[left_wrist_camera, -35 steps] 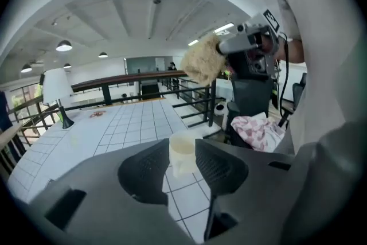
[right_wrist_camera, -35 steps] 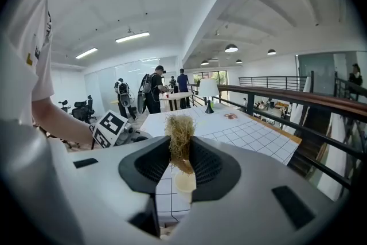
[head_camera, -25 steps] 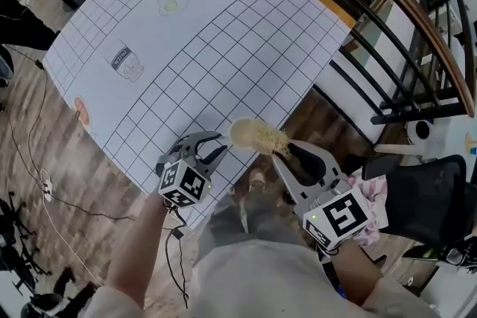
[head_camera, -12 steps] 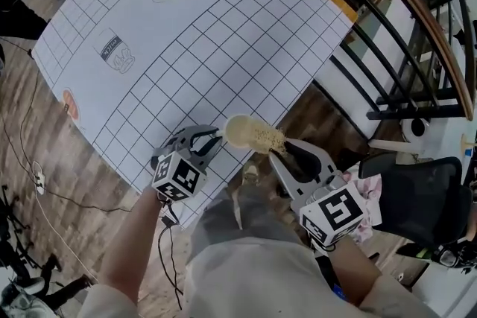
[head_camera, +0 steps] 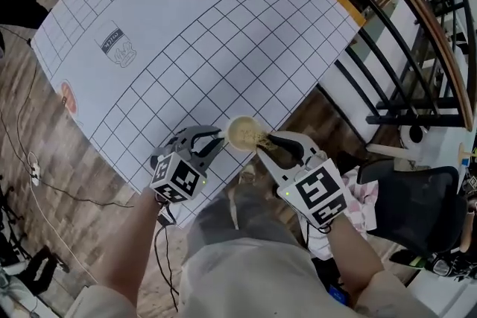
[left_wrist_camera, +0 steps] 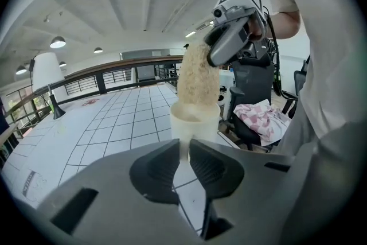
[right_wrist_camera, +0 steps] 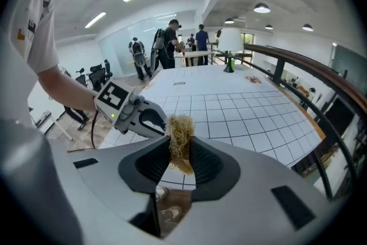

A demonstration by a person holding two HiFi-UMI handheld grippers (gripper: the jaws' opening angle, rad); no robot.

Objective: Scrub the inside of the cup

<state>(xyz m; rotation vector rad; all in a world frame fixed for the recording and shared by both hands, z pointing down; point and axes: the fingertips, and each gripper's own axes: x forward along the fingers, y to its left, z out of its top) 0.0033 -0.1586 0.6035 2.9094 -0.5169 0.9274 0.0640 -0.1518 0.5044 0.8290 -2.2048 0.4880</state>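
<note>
A cream cup [head_camera: 242,134] hangs at the near edge of the table, just past it, mouth up. My left gripper [head_camera: 216,136] is at its left side, its jaws closing, and a thin white part of the cup [left_wrist_camera: 195,123], its handle as far as I can tell, fills the narrow gap between the pads. A tan fibrous scrubber [left_wrist_camera: 198,80] stands down into the cup's mouth. My right gripper [head_camera: 262,144] comes in from the right and is shut on the scrubber [right_wrist_camera: 180,140], whose upper end sticks out above the jaws.
The white gridded table sheet [head_camera: 194,48] stretches away beyond the cup. A dark railing [head_camera: 417,48] runs along the right. A black chair with a pink cloth [head_camera: 369,194] stands close at my right. Several people [right_wrist_camera: 172,43] stand far off past the table.
The right gripper swung round and pushed the scrubber down into the cup, which went from lying sideways to mouth up. The left jaws closed from wide open onto the cup.
</note>
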